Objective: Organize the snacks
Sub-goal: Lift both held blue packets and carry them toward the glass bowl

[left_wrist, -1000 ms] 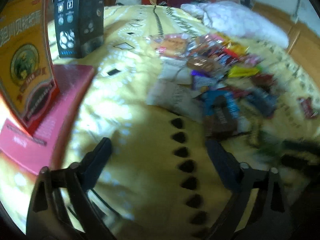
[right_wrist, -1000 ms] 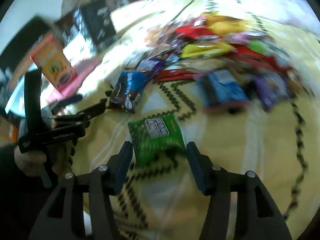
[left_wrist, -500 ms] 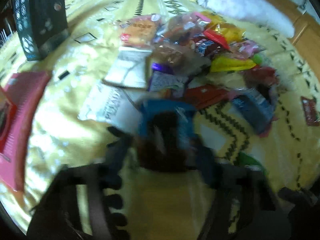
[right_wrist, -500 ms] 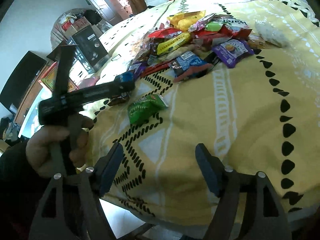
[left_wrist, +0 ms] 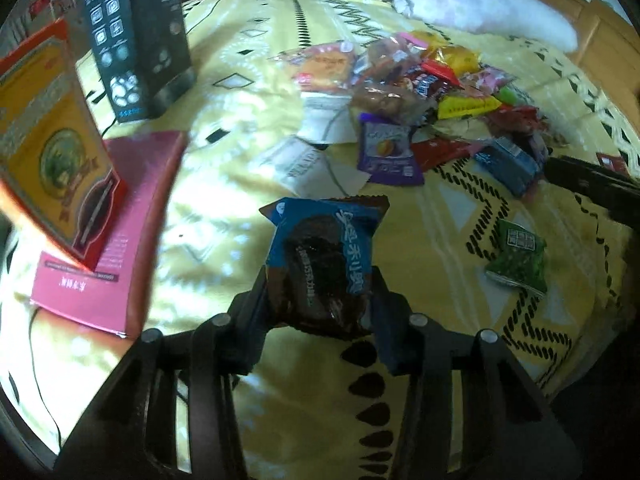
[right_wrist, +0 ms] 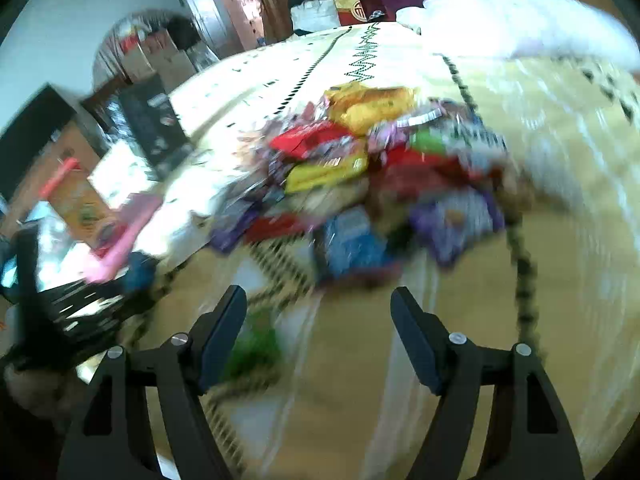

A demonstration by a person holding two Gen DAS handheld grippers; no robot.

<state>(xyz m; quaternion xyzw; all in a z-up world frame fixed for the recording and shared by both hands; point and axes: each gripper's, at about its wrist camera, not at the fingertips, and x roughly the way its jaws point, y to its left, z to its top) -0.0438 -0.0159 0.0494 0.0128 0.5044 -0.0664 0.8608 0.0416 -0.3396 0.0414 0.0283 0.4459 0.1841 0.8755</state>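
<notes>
Crinkly blue snack packet [left_wrist: 324, 256] in left gripper [left_wrist: 320, 296]

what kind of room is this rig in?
Most likely a bedroom in a home. The snacks lie on a bed with a yellow patterned bedspread, a white pillow sits at its far end, and a doorway with piled household clutter shows behind.

Bedspread [left_wrist: 248, 160] yellow, black zigzags; held snack packet [left_wrist: 324, 256] blue-brown; loose packet [left_wrist: 518, 258] green; flat box [left_wrist: 132, 216] pink.
</notes>
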